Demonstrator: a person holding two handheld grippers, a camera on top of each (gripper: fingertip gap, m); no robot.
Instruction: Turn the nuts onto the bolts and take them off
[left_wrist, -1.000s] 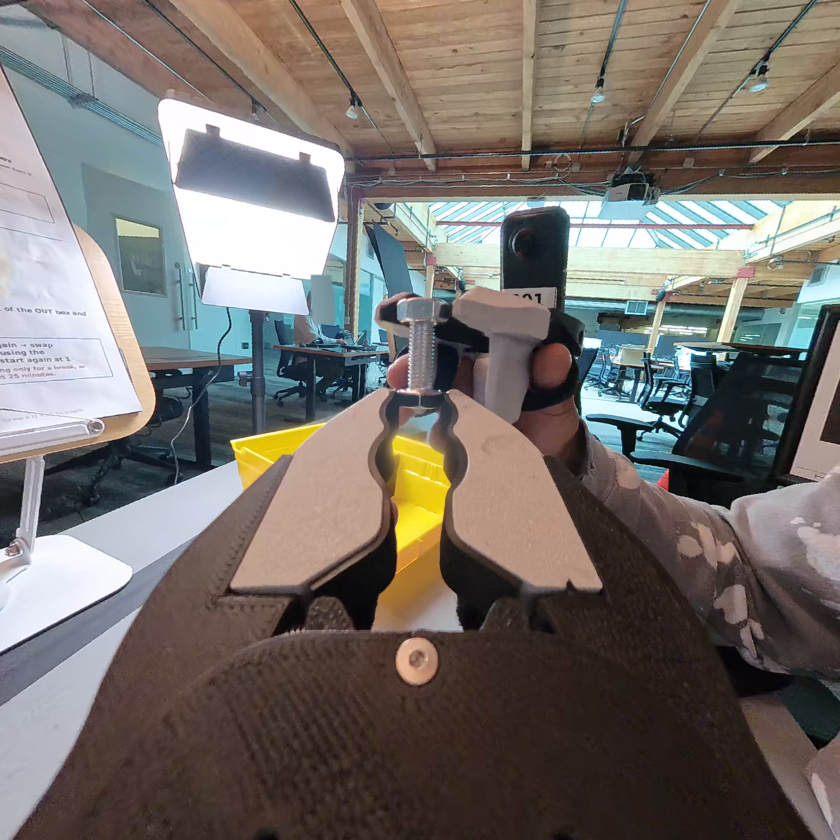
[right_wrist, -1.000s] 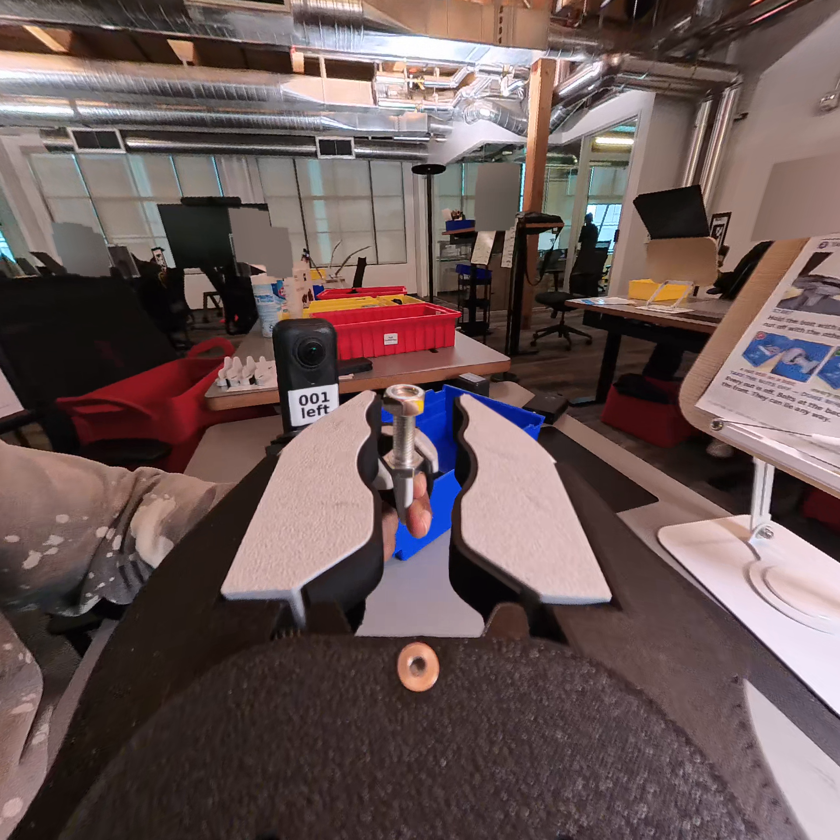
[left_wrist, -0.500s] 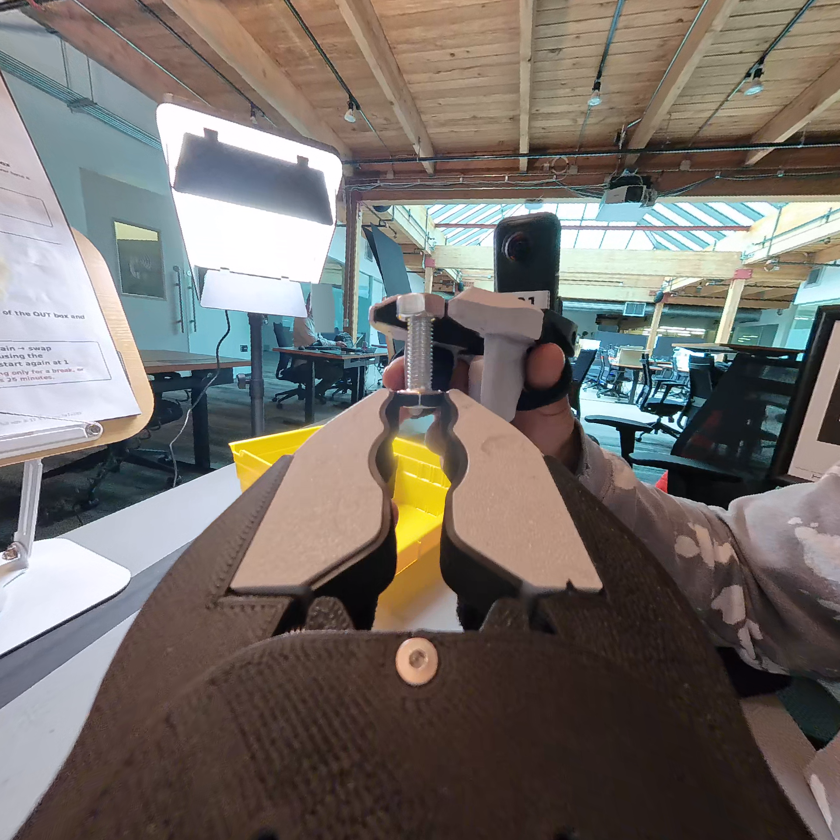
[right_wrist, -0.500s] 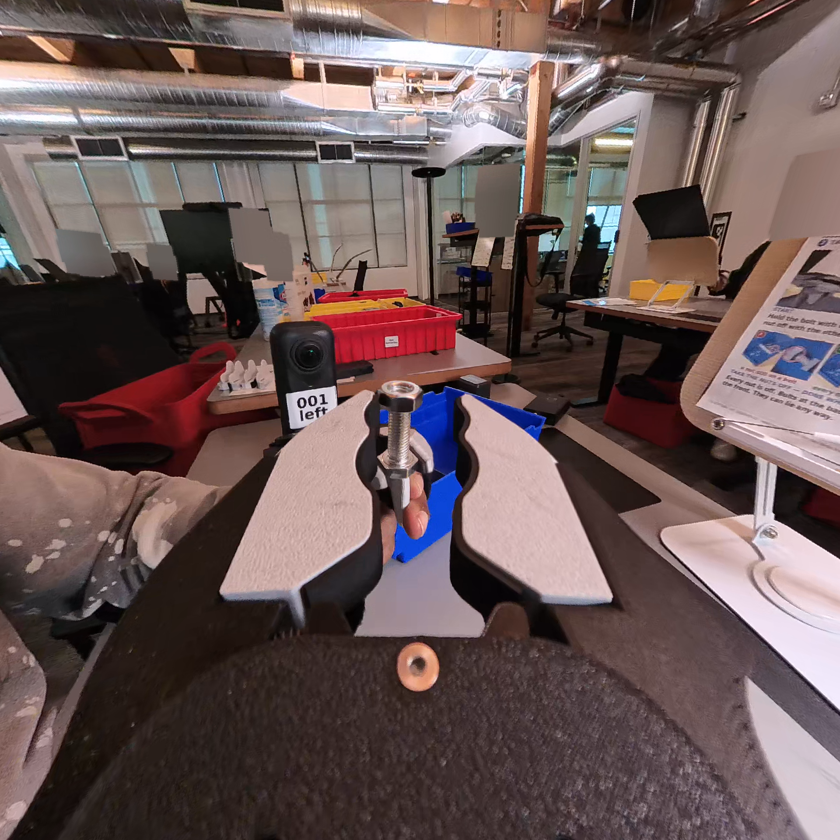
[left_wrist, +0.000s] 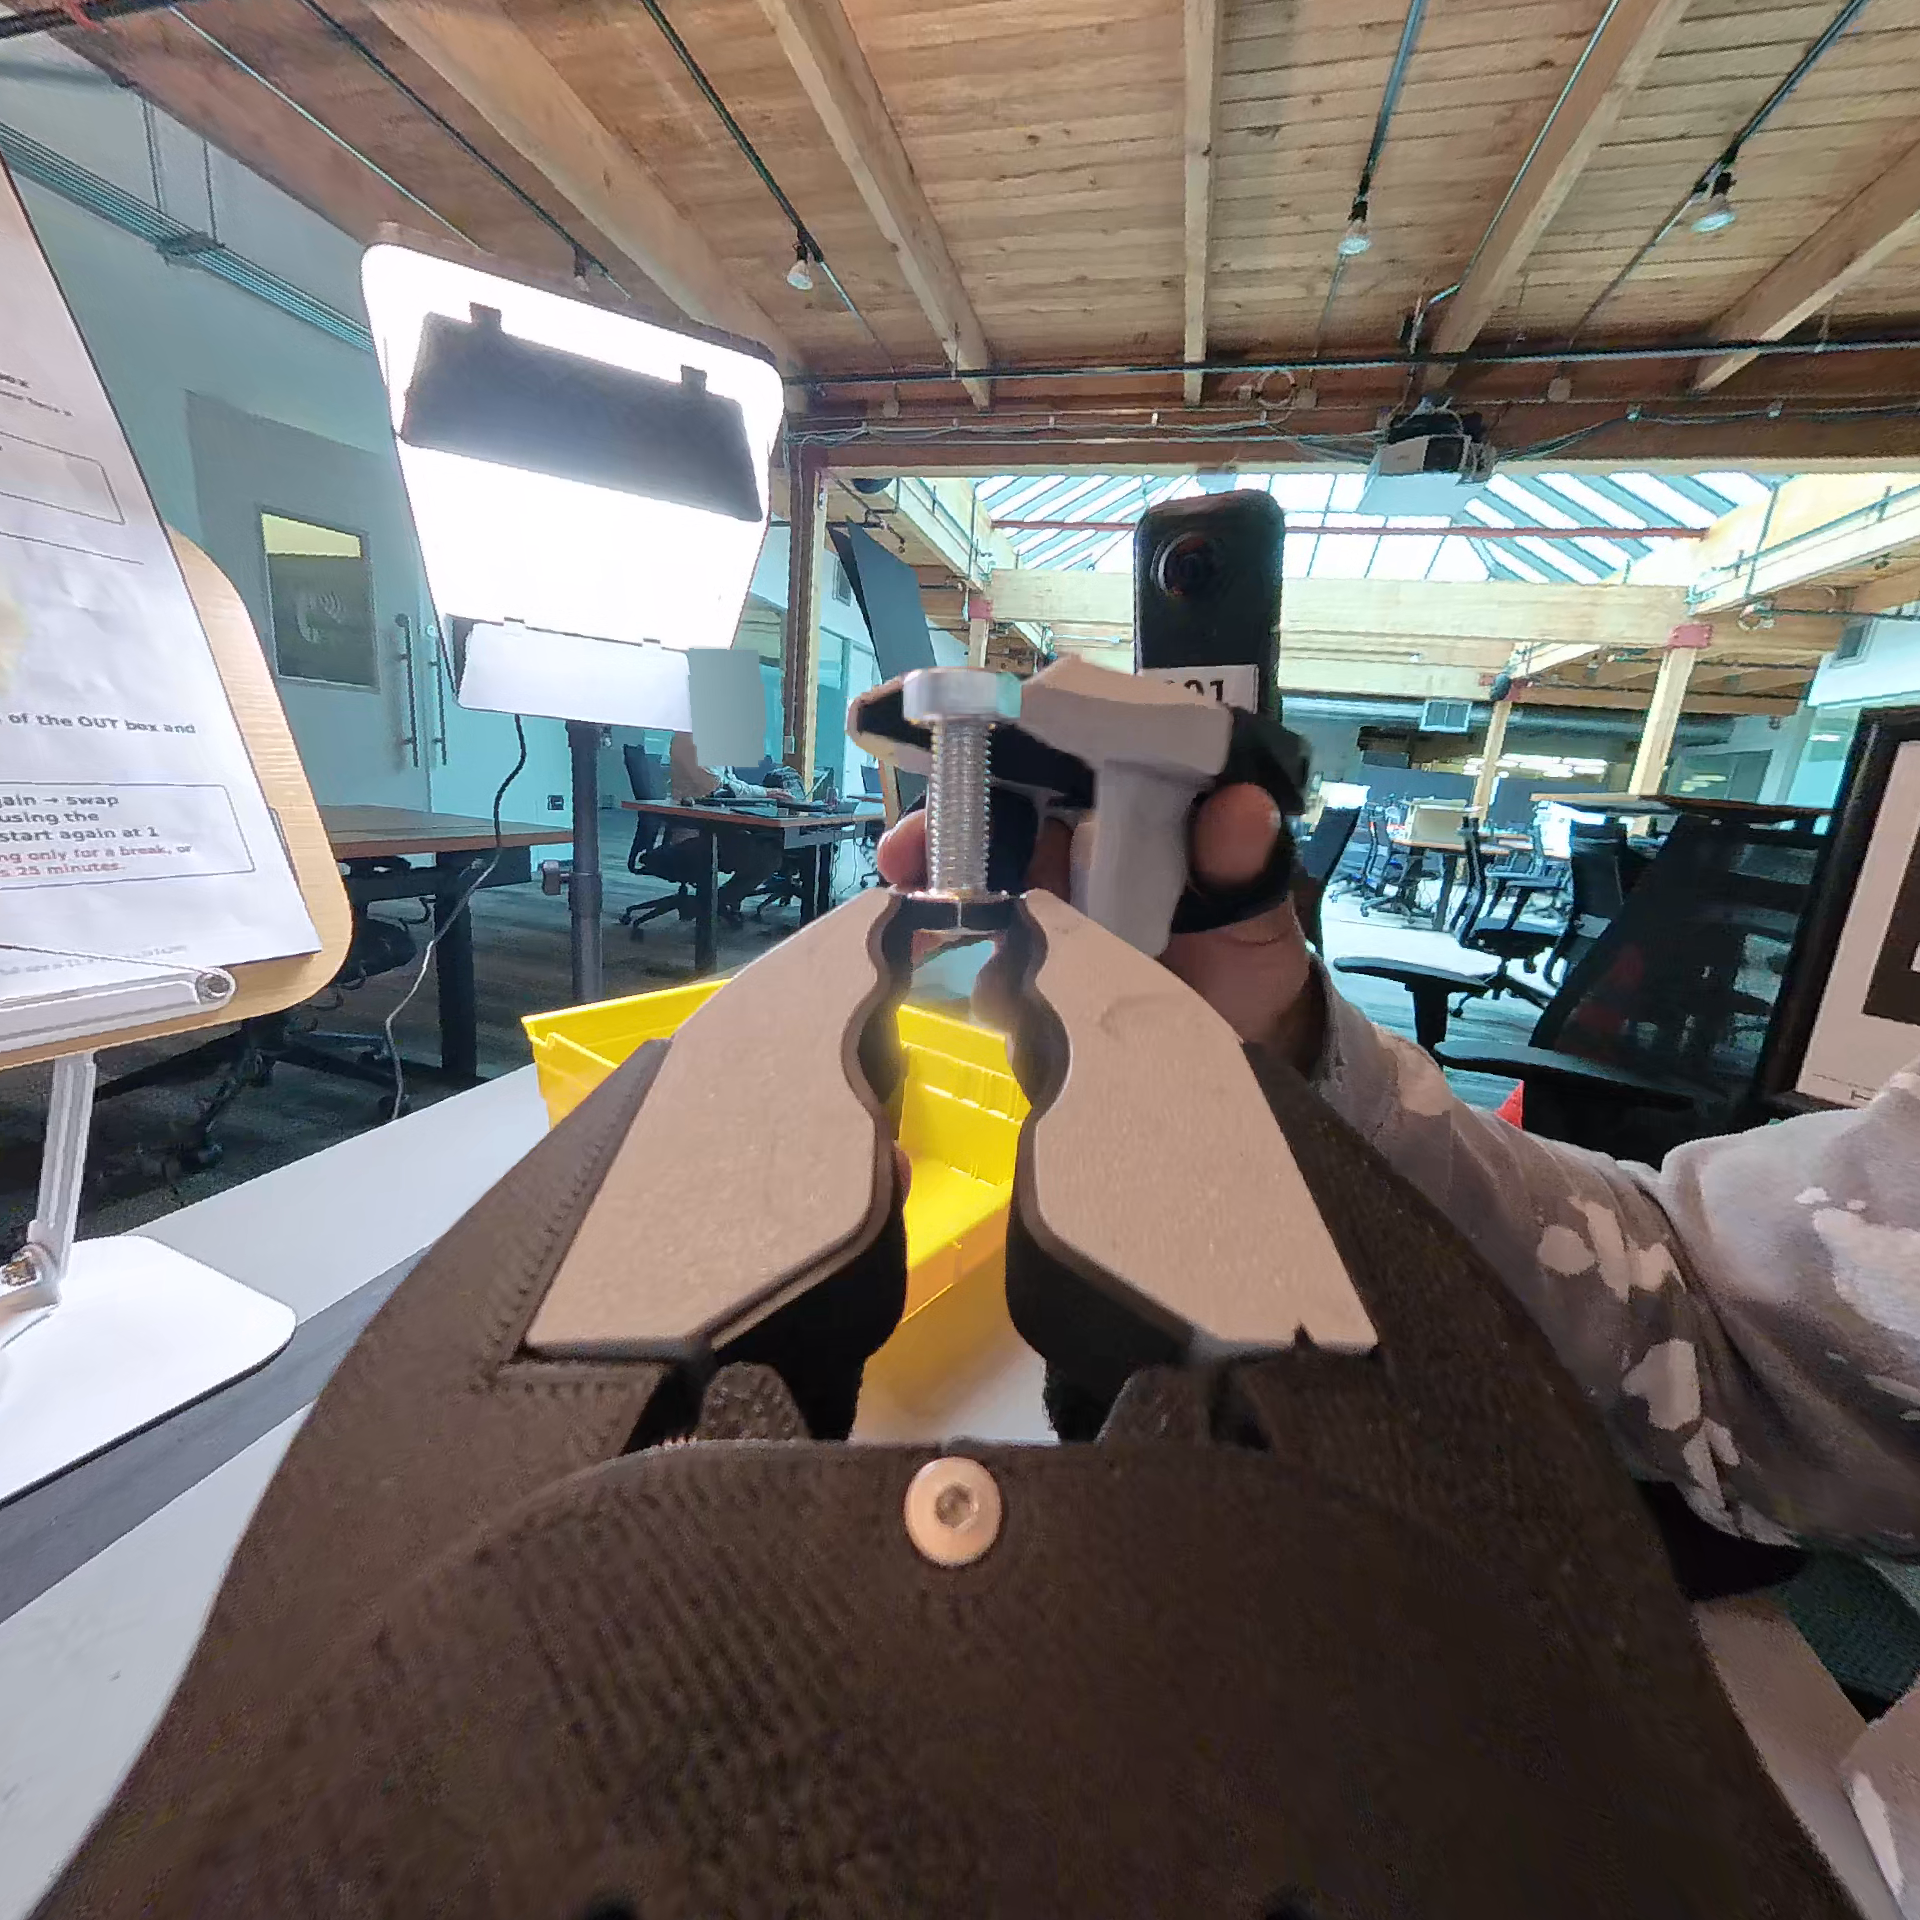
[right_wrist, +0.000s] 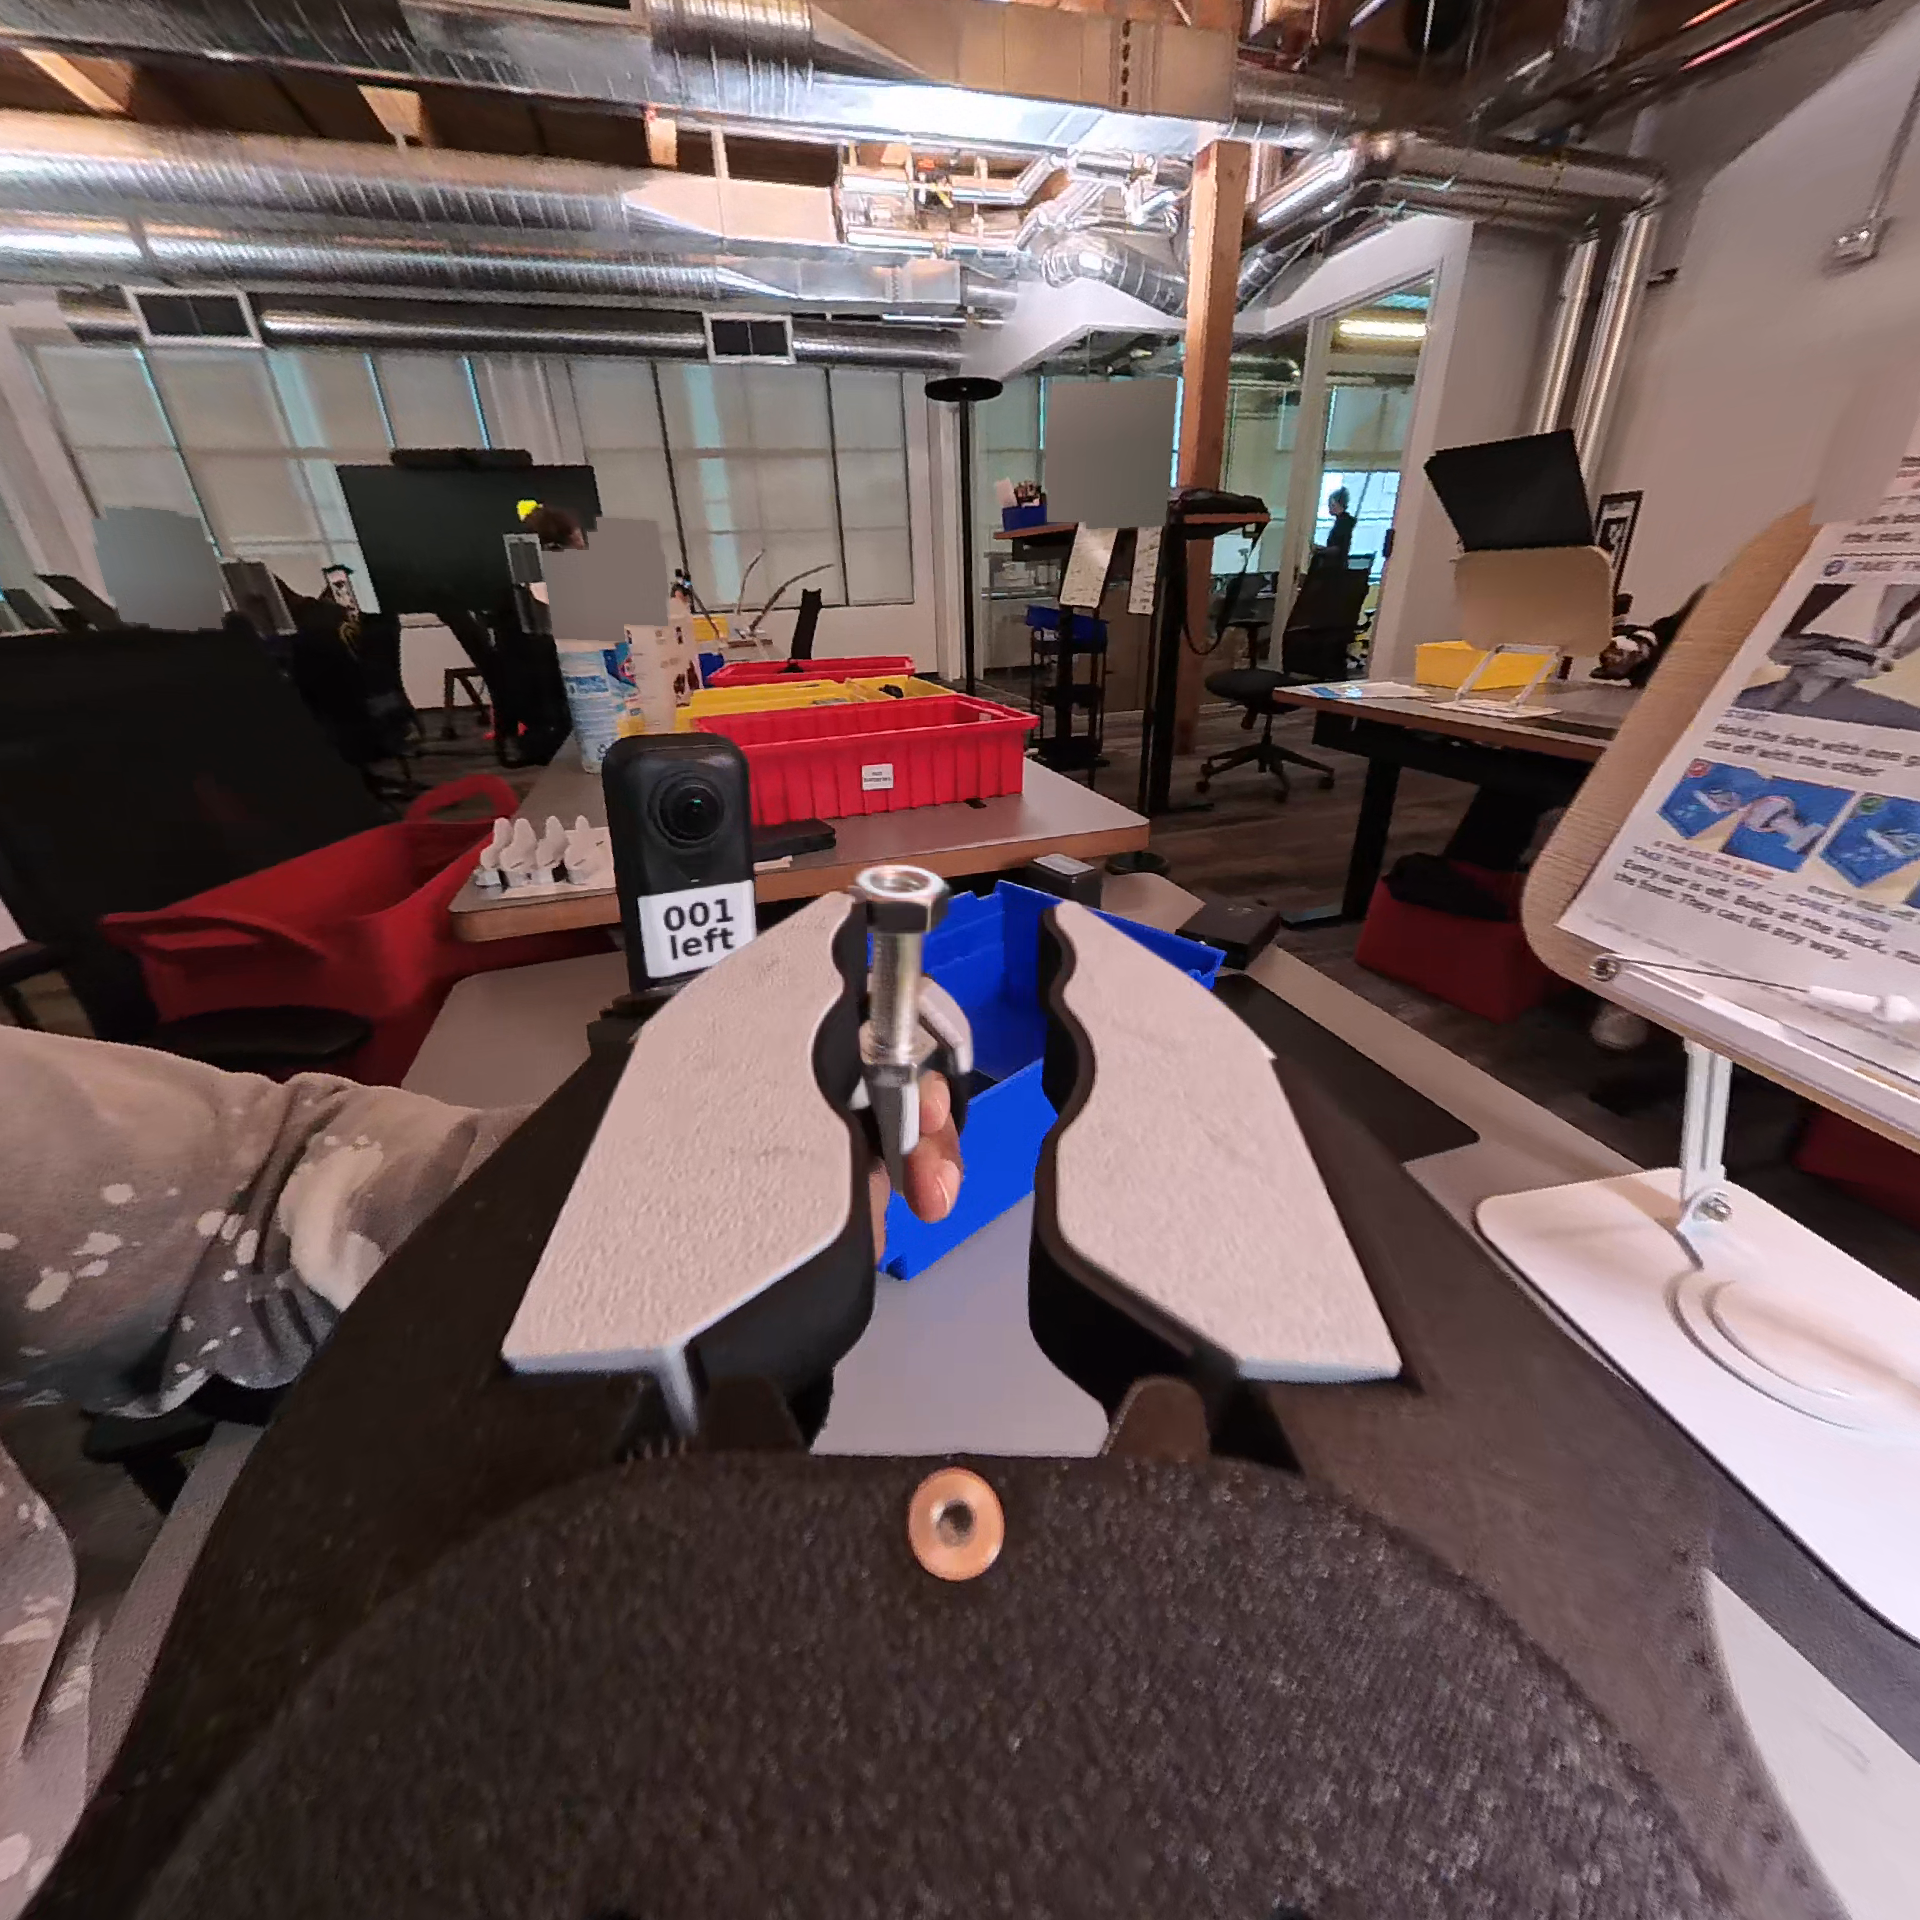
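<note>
Item: bolt (left_wrist: 956, 810), upright in mid-air, head at 12 o'clock. Nut (left_wrist: 951, 912) at its 6 o'clock end, pinched in the left gripper (left_wrist: 954, 925).

Right gripper (right_wrist: 942, 920) flanked the head; whether it was clamped could not be told.

Change: the bare thread looked slightly longer than a second before, so the nut was probably backing off.

Surroundings: yellow bin (left_wrist: 623, 1029) below, clipboard stand (left_wrist: 125, 1340) at 9 o'clock, well apart.

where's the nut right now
In the left wrist view the nut sits at centre, pinched at the left gripper tips on the bolt, above the yellow bin.
</note>
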